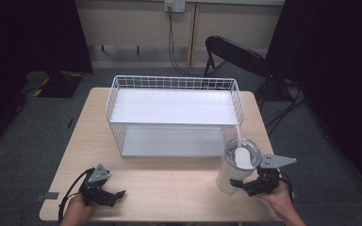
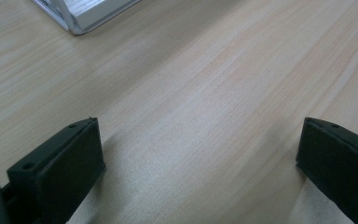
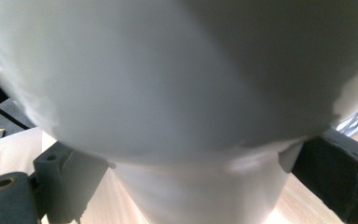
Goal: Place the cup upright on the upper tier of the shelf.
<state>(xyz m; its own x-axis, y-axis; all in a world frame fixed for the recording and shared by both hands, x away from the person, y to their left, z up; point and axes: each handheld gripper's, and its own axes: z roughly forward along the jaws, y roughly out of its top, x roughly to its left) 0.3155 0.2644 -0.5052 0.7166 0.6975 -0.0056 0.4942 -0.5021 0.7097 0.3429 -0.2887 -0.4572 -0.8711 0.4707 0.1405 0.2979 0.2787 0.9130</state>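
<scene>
Tumbler (image 1: 235, 167) stands upright on the table (image 1: 169, 188), directly in front of my right gripper (image 1: 248, 184), and in the right gripper view its white body (image 3: 168, 93) sits between the two black jaws. The jaws stand on either side of the lower, narrower part of the body, but I cannot tell whether they are pressing on it or just close to it. My left gripper (image 1: 115, 195) rests low over bare wood well off to the other side, jaws spread wide with nothing between them. Ahead of both grippers is a white wire shelf (image 1: 174, 115). I judge the tumbler stiff and smooth, likely slippery under the pads, and top-heavy with its lid (image 1: 242, 154) and straw (image 1: 239, 134); if full, it could be weighty. I would take hold around the narrow lower part, squarely, and keep it upright
</scene>
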